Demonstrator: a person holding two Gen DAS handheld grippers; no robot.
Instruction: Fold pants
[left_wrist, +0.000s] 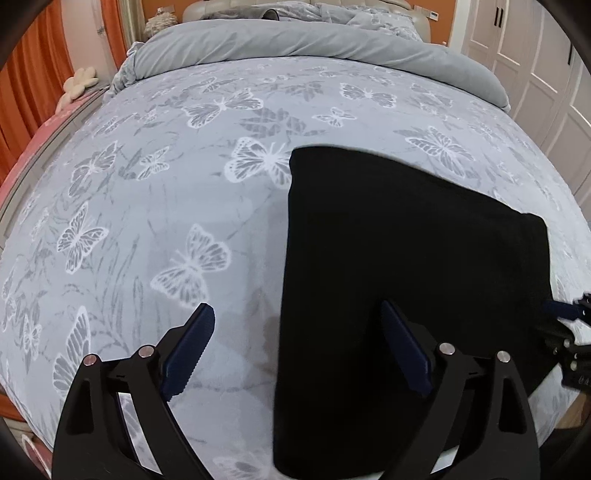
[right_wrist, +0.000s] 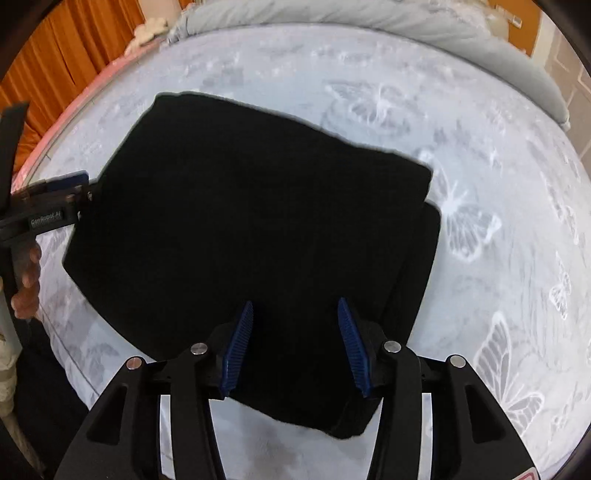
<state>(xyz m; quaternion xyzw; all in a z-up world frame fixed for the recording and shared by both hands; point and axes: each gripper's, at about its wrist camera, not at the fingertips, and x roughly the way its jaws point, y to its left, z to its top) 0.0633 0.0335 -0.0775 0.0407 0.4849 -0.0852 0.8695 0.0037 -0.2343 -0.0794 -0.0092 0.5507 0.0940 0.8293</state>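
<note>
Black angular frames on left gripper (left_wrist: 297, 312) and right gripper (right_wrist: 295, 308), round silver pins at linkage joints, ribbed dark-blue pads (right_wrist: 238, 350). White lettering on left gripper's side. Bare-skinned fingers (right_wrist: 26, 282) on its handle.

White "GenRobot.AI" lettering, partly blurred, on left gripper (right_wrist: 79, 192) body, right wrist view.

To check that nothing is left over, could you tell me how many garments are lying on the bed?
1: the black pants, folded into a block on the butterfly bedspread, ahead of both open grippers. No other garment shows.
</note>
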